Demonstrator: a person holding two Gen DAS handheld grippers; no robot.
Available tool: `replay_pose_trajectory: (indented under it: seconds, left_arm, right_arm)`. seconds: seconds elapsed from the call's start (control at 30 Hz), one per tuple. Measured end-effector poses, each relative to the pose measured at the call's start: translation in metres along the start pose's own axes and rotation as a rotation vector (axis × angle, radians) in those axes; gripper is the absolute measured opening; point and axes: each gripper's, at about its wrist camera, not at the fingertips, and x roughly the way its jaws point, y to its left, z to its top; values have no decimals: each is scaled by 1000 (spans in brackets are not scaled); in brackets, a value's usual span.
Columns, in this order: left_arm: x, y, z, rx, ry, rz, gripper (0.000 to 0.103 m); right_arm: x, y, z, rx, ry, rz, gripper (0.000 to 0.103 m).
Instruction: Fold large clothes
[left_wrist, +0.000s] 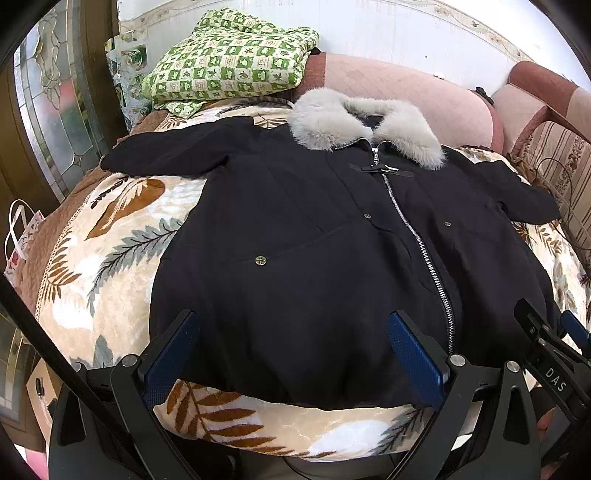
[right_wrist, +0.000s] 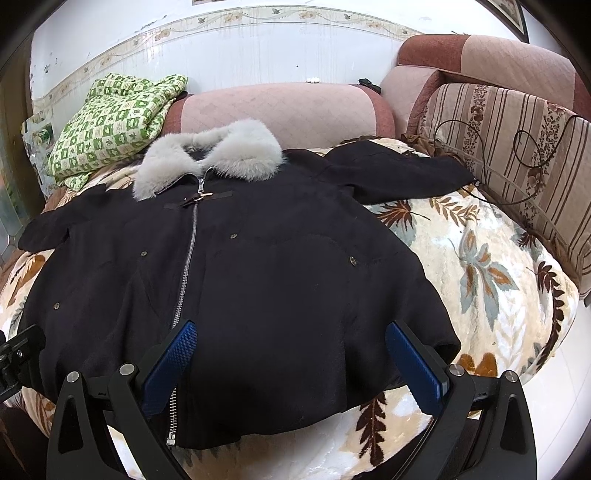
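A large black coat (left_wrist: 314, 236) with a grey fur collar (left_wrist: 365, 123) and a silver front zip lies spread flat, front up, on a leaf-patterned blanket; it also shows in the right wrist view (right_wrist: 280, 266). Both sleeves are stretched out to the sides. My left gripper (left_wrist: 293, 354) is open, hovering over the coat's hem left of the zip. My right gripper (right_wrist: 291, 360) is open over the hem right of the zip. The right gripper also shows at the right edge of the left wrist view (left_wrist: 550, 332). Neither holds anything.
A folded green checked quilt (left_wrist: 229, 62) lies at the head of the bed. A pink padded headboard (right_wrist: 280, 110) is behind the collar. A striped cushion with a dark cable (right_wrist: 517, 147) lies to the right. A glass door (left_wrist: 55, 110) stands left.
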Motion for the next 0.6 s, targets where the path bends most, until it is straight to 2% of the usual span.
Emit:
replay_pose_trajectory:
  seconds: [0.2,0.4,0.47,0.6]
  left_arm:
    - [1,12,4,-26,-16,-3,101]
    - [1,51,13,-185,-44,-3,100]
    - [0,69,18,-224,-81,30,100]
    - [2,96,30,-207,-102,129,100]
  right_arm:
    - [2,3,-1,-9,5,-2,103]
    - [5,7,-2,-30,13,-6,103]
    - [5,8,-1,-36,14,-8,103]
    - [8,12,-1,-53,20,-14,103]
